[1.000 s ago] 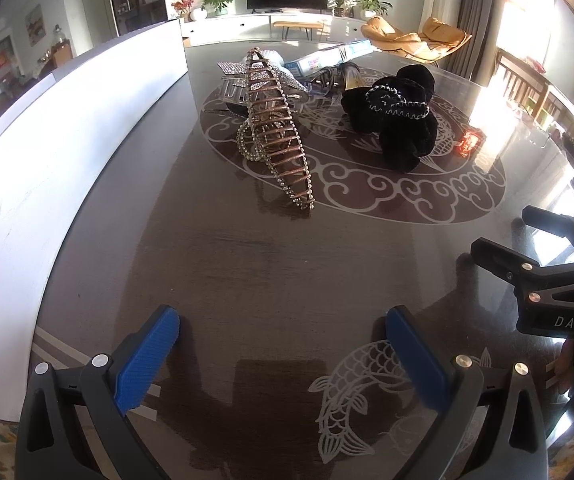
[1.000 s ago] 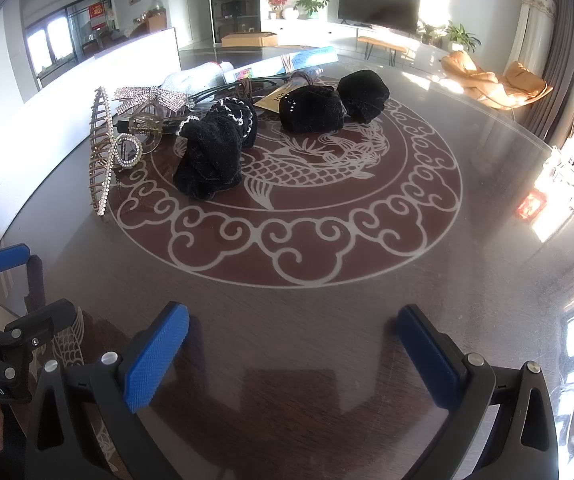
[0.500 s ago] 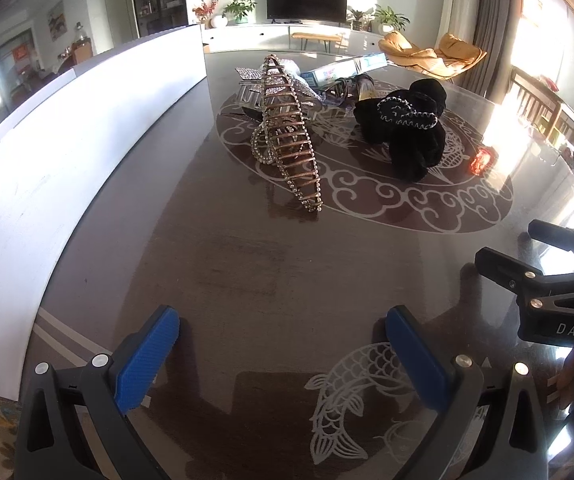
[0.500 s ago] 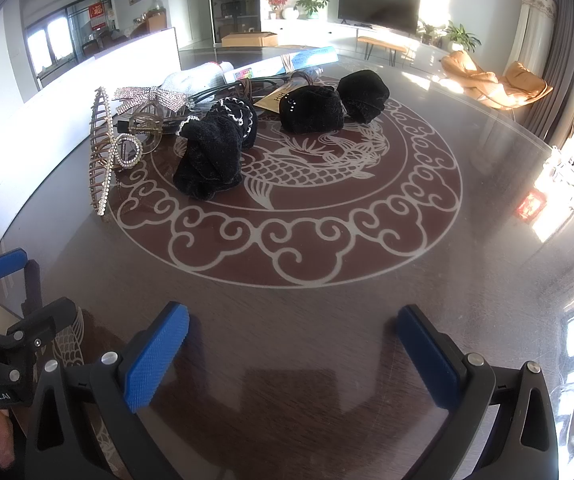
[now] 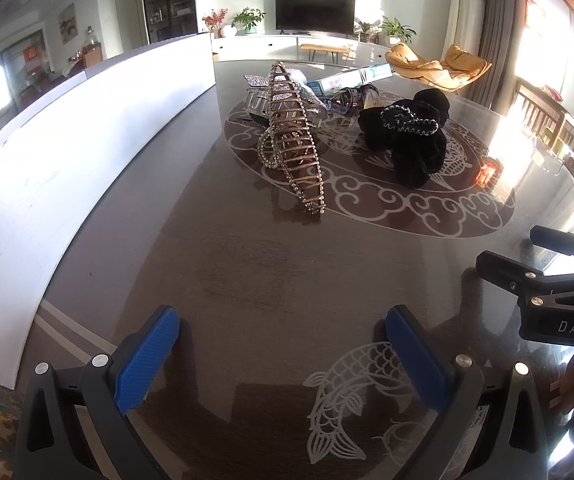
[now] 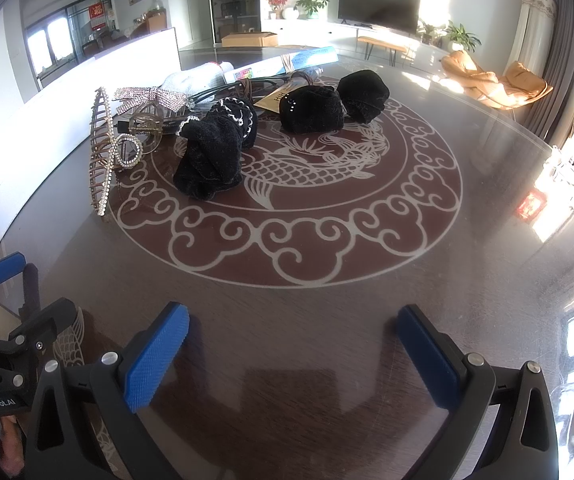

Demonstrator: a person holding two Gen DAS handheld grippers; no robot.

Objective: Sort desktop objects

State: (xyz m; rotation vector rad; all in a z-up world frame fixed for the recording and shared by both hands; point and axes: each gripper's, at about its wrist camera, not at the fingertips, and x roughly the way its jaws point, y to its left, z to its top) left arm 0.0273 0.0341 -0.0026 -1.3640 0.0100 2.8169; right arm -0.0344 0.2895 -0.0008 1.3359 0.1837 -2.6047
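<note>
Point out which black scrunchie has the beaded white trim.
The nearest black scrunchie, beside the rhinestone hair clip; the two black scrunchies behind it lack that edging.

The bench [image 6: 327, 320] is glossy dark wood. The scrunchie [image 6: 211, 156] looks soft, matt velvet. The clip [image 5: 297, 148] is shiny metal with rhinestones.

Two fisheye views, each mounted low behind a pair of open blue-padded jaws, look forward across a dark surface [image 5: 247, 264] toward a far television. The left view sits near a white board [image 5: 67, 152], facing a comb [image 5: 297, 148]. The right view faces further right, over the round emblem. Both share the comb [image 6: 101, 152], black scrunchies [image 6: 215, 152] and each other's gripper at frame edge.
</note>
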